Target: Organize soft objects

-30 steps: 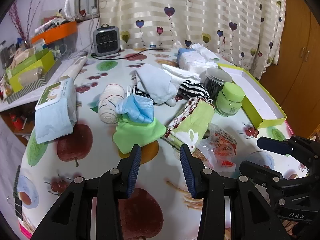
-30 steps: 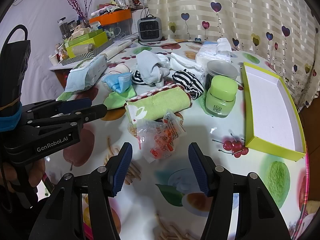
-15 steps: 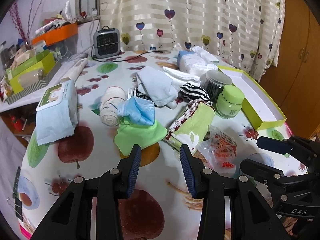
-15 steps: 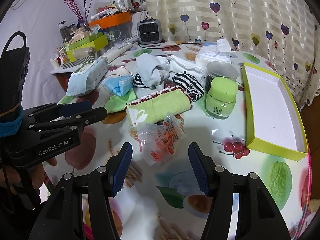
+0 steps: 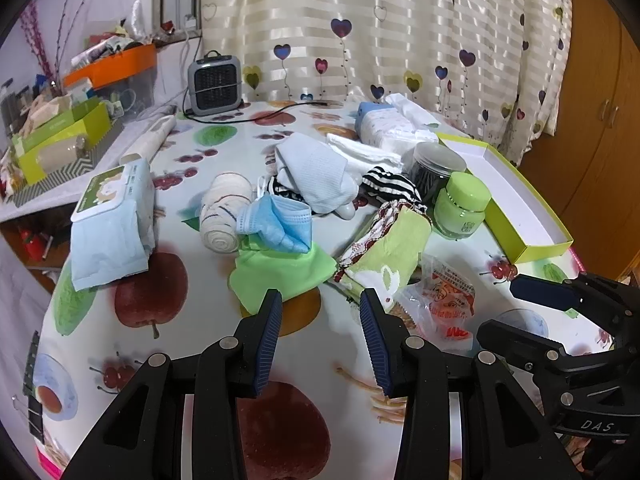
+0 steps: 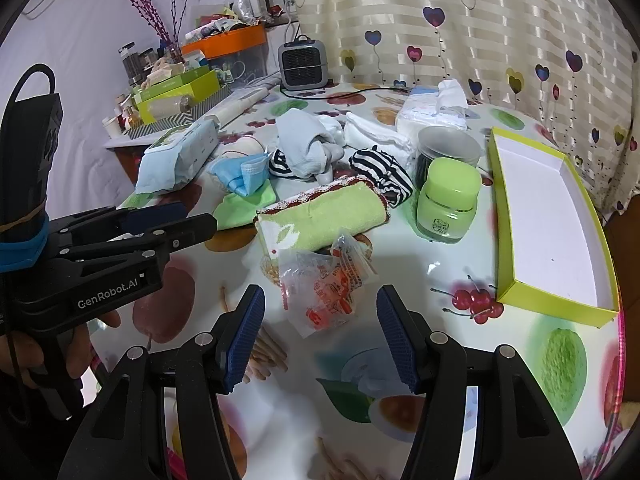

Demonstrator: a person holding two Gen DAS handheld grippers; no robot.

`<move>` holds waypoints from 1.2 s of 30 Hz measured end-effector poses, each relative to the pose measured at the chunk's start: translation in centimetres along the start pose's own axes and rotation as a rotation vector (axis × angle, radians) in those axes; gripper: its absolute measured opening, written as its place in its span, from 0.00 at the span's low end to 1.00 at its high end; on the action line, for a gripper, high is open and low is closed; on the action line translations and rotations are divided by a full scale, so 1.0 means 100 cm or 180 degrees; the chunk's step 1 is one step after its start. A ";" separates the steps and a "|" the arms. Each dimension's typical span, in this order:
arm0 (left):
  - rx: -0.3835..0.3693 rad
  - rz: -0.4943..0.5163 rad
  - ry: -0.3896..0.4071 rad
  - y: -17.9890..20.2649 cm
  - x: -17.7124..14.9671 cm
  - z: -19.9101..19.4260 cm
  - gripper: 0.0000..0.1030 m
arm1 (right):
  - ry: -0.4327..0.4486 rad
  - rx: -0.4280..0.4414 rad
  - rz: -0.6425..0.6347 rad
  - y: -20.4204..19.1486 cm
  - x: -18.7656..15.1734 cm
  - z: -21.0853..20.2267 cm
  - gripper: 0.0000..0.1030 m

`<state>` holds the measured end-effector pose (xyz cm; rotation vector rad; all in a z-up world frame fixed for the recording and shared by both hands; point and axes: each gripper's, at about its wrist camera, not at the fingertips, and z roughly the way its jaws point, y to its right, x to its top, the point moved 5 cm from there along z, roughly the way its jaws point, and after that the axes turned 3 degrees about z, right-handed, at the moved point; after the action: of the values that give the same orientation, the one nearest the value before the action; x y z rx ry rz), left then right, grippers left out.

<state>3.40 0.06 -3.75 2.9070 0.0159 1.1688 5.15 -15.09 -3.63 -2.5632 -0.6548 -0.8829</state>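
Soft things lie heaped mid-table: a rolled green towel [image 5: 390, 254] [image 6: 320, 218], a flat green cloth [image 5: 280, 272] [image 6: 242, 204], a blue face mask [image 5: 278, 222] [image 6: 242, 172], a light blue sock [image 5: 316, 174] [image 6: 304, 146], striped socks [image 5: 390, 186] [image 6: 384, 174] and a bandage roll [image 5: 222, 214]. My left gripper [image 5: 320, 312] hovers open just short of the green cloth. My right gripper [image 6: 320, 308] hangs open over a clear snack bag [image 6: 330, 286] [image 5: 444, 304], nothing between its fingers. An empty yellow-green box [image 6: 548, 216] [image 5: 508, 196] lies to the right.
A green jar [image 6: 448, 202], a dark lidded jar [image 6: 446, 150], a wipes pack [image 5: 112, 216], a tissue pack [image 6: 434, 110] and a small heater [image 5: 216, 86] share the fruit-print table. A cluttered shelf stands at the left. A curtain hangs behind. A hand holds the left gripper.
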 end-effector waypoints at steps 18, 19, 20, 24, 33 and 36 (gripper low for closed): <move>-0.0076 -0.0049 -0.0023 0.001 -0.001 0.012 0.38 | -0.0009 0.0063 0.0013 0.002 0.000 0.008 0.58; -0.0084 -0.0051 -0.0026 0.001 -0.001 0.013 0.38 | -0.0011 0.0066 0.0016 0.003 0.000 0.009 0.58; -0.0091 -0.0052 -0.0026 0.001 -0.002 0.013 0.38 | -0.0013 0.0071 0.0023 0.003 0.000 0.010 0.58; -0.0144 -0.0052 -0.0036 -0.001 -0.002 0.016 0.38 | -0.0054 0.0095 0.0050 0.005 0.001 0.016 0.58; -0.0249 0.0032 0.0036 -0.002 0.007 0.018 0.38 | -0.0151 0.0142 0.0187 0.014 0.004 0.035 0.58; -0.0289 0.0036 0.0029 -0.001 0.010 0.021 0.38 | -0.0217 0.0160 0.0282 0.020 0.002 0.043 0.58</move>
<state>5.58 0.20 -4.58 2.8268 -0.0523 1.1526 8.43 -14.66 -7.00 -2.5652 -0.5706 -0.7441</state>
